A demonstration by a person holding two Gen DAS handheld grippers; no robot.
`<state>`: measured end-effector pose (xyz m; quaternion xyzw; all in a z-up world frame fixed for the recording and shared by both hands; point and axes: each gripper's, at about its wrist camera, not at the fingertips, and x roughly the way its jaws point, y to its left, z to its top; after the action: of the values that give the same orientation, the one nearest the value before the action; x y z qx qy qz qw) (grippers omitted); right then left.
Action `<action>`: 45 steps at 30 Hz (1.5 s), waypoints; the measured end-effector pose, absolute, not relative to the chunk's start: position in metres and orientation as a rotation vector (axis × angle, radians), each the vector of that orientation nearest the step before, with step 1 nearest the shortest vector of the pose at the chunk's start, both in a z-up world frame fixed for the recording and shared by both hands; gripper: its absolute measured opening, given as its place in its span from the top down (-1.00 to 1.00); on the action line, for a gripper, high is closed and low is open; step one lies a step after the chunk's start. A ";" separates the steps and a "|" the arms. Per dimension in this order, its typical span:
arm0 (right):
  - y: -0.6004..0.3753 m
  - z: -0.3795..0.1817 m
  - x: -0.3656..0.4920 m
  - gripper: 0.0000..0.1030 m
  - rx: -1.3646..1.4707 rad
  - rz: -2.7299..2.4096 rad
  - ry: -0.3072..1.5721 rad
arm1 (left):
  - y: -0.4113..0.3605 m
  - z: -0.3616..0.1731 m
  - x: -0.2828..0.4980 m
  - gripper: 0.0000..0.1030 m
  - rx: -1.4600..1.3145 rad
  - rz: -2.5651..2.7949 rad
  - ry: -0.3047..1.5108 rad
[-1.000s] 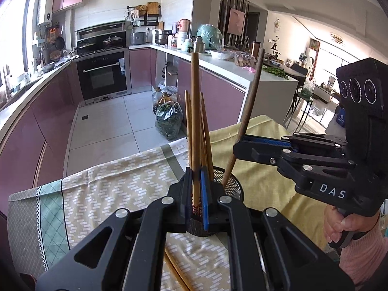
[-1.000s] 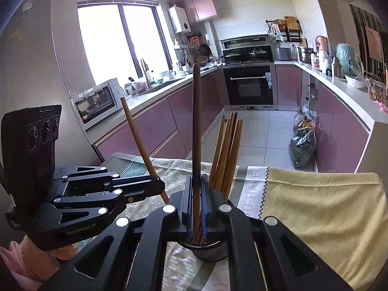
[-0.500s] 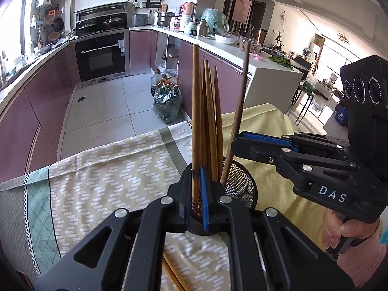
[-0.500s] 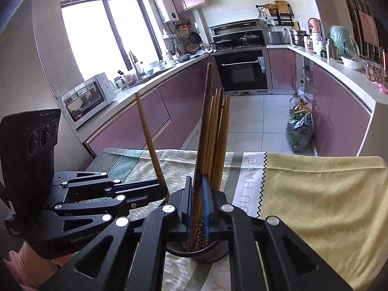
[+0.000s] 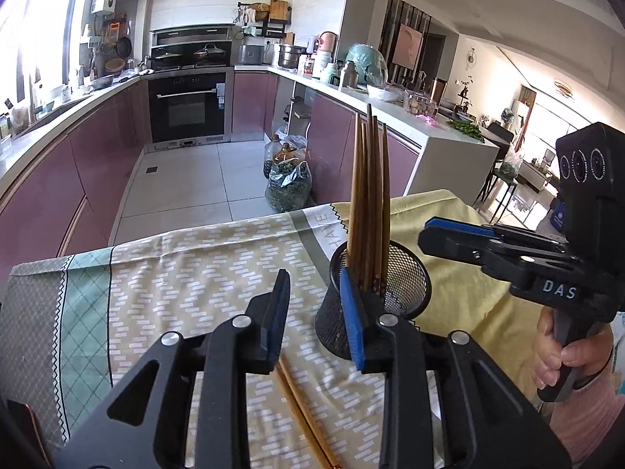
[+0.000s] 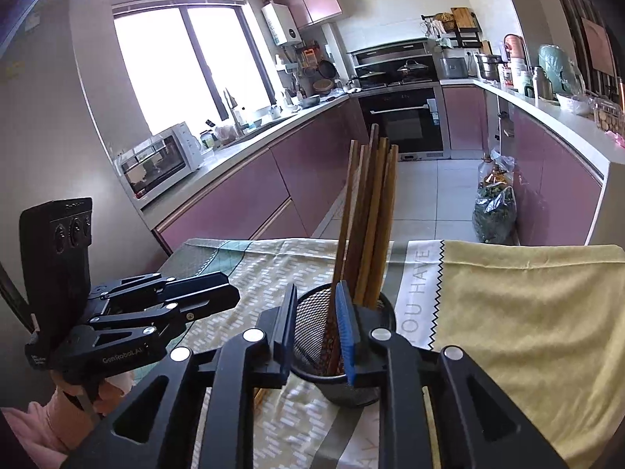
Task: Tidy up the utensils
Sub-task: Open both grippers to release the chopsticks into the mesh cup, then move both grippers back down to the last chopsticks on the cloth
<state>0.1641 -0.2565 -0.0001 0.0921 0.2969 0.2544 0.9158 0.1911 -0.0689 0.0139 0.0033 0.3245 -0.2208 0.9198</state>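
Observation:
A black mesh cup (image 5: 402,273) stands on the table and holds several wooden chopsticks (image 5: 369,195), upright. It also shows in the right wrist view (image 6: 312,320) with the chopsticks (image 6: 371,215). My left gripper (image 5: 314,312) is open and empty just before the cup, its right finger against the cup's near side. My right gripper (image 6: 314,336) is open and empty, its jaws over the cup's near rim. Two more chopsticks (image 5: 300,410) lie flat on the cloth under my left gripper.
The table carries a patterned green and beige cloth (image 5: 187,273) and a yellow cloth (image 6: 527,312). Behind its far edge is a kitchen floor with a bag of greens (image 5: 287,191) and purple cabinets (image 6: 242,195).
Both grippers were shut on one chopstick each, held upright over the cup. Both have opened; those chopsticks now stand in the cup with the others.

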 end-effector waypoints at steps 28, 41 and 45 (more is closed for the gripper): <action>-0.162 -0.095 0.117 0.25 0.043 0.635 0.872 | -0.008 -0.040 0.150 0.30 -0.059 -0.308 0.738; -0.145 -0.106 0.115 0.25 -0.038 0.570 0.899 | 0.003 -0.066 0.150 0.25 -0.060 -0.319 0.789; -0.143 -0.105 0.114 0.25 -0.051 0.548 0.896 | 0.001 -0.072 0.150 0.25 -0.053 -0.329 0.805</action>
<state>0.1142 -0.1428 -0.1054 -0.0242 0.4275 0.2616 0.8650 0.1501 0.0013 -0.0720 -0.0256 0.3901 -0.1593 0.9065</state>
